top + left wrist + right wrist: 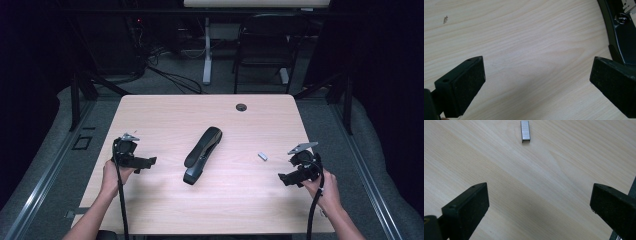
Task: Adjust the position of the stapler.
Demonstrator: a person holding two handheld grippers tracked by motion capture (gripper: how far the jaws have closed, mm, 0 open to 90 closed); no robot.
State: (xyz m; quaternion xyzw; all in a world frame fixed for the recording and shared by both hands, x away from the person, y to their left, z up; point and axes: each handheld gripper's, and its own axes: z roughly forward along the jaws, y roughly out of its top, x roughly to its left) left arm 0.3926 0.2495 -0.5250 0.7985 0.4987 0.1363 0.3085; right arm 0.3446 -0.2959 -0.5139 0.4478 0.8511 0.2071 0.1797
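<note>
Both the left gripper [150,161] and right gripper [283,178] are held open, nothing gripped, flanking the stapler [202,154] mid-table; the staple strip [262,156] is apparently awaited for loading.

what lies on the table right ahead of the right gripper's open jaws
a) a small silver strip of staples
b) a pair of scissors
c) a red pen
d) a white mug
a, since the right gripper view shows the small silver strip of staples lying alone on the pale wooden table, ahead of the right gripper with its jaws spread wide and nothing between them; the high view shows the strip just left of that gripper.
</note>
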